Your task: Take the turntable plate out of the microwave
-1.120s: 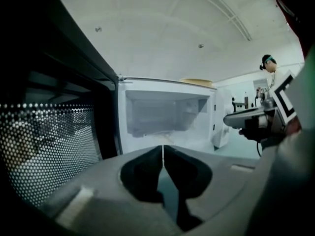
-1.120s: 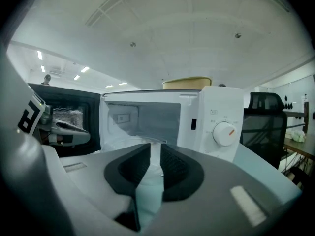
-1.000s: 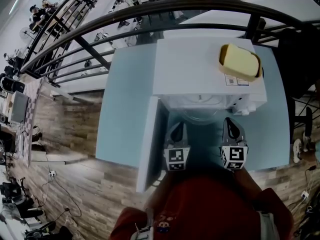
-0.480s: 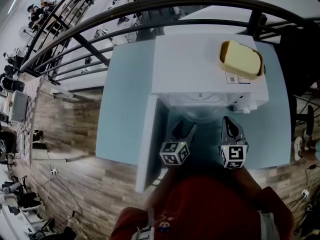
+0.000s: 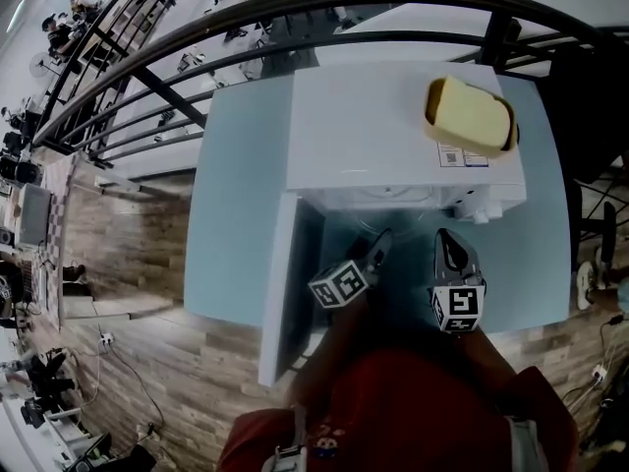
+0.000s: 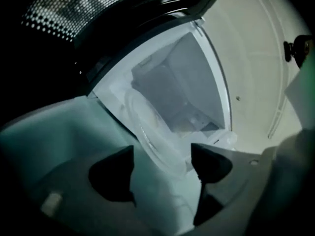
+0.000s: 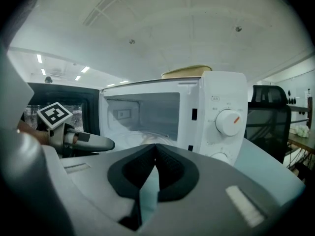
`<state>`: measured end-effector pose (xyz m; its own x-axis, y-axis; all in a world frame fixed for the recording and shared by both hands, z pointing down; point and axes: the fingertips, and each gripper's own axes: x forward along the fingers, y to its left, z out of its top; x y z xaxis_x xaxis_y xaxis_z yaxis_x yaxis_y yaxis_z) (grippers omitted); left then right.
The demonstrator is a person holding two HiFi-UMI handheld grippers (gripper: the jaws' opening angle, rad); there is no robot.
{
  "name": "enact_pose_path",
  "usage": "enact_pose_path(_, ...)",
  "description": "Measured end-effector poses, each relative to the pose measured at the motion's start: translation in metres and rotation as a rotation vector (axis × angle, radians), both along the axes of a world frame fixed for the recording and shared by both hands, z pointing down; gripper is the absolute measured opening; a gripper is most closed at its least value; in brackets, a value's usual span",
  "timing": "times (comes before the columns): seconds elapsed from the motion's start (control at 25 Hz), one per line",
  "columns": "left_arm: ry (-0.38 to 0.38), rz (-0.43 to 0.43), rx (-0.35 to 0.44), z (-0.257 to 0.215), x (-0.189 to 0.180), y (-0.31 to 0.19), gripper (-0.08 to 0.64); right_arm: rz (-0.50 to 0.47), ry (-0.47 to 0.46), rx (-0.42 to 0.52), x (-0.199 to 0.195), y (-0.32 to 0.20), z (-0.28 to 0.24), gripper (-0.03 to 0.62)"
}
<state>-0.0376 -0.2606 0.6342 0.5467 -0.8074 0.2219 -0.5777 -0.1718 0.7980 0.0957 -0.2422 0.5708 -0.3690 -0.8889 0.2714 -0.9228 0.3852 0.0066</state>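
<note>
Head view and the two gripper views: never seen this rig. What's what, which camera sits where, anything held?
No robot here: a person holds a two-jaw gripper in each hand. The head view looks down from the person's head onto a pale blue table with a white microwave, its door open and a yellow item on top. Each gripper view comes from a camera riding on that gripper. The left gripper is tilted, jaws apart, aimed at the glass turntable plate in the microwave, not gripping it. The right gripper sits in front, jaws together, empty.
</note>
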Motion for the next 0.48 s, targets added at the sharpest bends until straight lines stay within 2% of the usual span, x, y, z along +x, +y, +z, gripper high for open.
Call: enact_pose_path(0.48,0.264,-0.046,-0.084,0.013,0.02,-0.038,0.362,-0.008,-0.004,-0.032,0.007,-0.016,0.019,0.0)
